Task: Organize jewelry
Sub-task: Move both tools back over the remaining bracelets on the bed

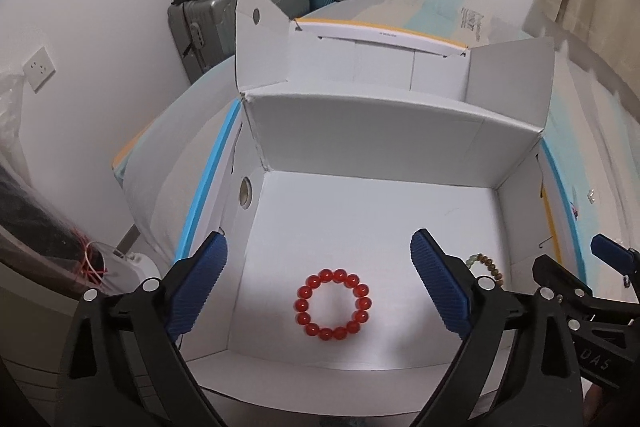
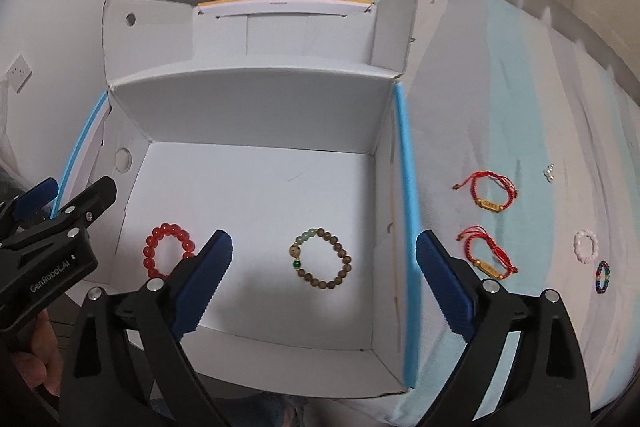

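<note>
The left gripper (image 1: 318,269) is spread wide and holds nothing. It hangs over the open white cardboard box (image 1: 372,131). The red bead bracelet (image 1: 334,305) lies flat on the box floor, between the two blue pads and a little ahead of them, touching neither. Behind its right pad (image 1: 438,287), a part of the brown bead bracelet (image 1: 486,263) shows.

The right gripper (image 2: 323,265) is also released, with its jaws far apart and empty. The brown bead bracelet (image 2: 323,259), which has some green beads and one pale bead, lies on the box floor between its pads, closer to the left one (image 2: 202,281). The red bead bracelet (image 2: 170,251) is to the left of that pad and partly hidden by it. The left gripper (image 2: 66,199) comes in from the left edge, above the box's left wall.

To the right of the right pad (image 2: 442,283), outside the box (image 2: 256,99) on the pale bedsheet (image 2: 520,107), lie two red cord bracelets with gold bars, one just beside the pad (image 2: 486,253) and one farther ahead (image 2: 490,189). Farther to the right lie a white bead ring (image 2: 585,246), a multicoloured bead ring (image 2: 602,277) and a few small white beads (image 2: 549,173).
</note>
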Action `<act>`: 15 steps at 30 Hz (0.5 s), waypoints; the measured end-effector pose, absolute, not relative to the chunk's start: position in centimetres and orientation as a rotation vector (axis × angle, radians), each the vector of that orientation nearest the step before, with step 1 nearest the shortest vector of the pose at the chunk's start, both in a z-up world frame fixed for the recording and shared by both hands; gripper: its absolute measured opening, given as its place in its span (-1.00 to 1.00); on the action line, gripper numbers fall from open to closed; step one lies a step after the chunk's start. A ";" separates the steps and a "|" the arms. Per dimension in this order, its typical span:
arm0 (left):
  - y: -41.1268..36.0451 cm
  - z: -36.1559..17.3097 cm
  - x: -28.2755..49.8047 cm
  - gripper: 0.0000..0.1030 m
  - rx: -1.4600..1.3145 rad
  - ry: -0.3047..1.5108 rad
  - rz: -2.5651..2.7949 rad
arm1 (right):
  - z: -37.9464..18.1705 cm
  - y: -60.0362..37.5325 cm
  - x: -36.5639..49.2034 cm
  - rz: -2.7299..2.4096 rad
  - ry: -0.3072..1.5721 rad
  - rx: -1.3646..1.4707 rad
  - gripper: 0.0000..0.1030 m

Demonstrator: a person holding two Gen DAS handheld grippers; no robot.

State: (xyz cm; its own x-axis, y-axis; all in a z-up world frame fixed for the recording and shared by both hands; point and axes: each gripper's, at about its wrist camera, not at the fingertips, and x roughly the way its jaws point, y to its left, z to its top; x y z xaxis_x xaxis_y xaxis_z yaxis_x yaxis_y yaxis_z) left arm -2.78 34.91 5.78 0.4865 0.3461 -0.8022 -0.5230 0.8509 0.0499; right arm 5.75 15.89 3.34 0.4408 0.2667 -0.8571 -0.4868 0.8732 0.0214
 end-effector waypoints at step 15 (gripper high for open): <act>29.6 7.5 -0.6 0.89 -0.163 0.883 0.425 | 5.7 10.0 6.1 0.425 0.976 -0.201 0.85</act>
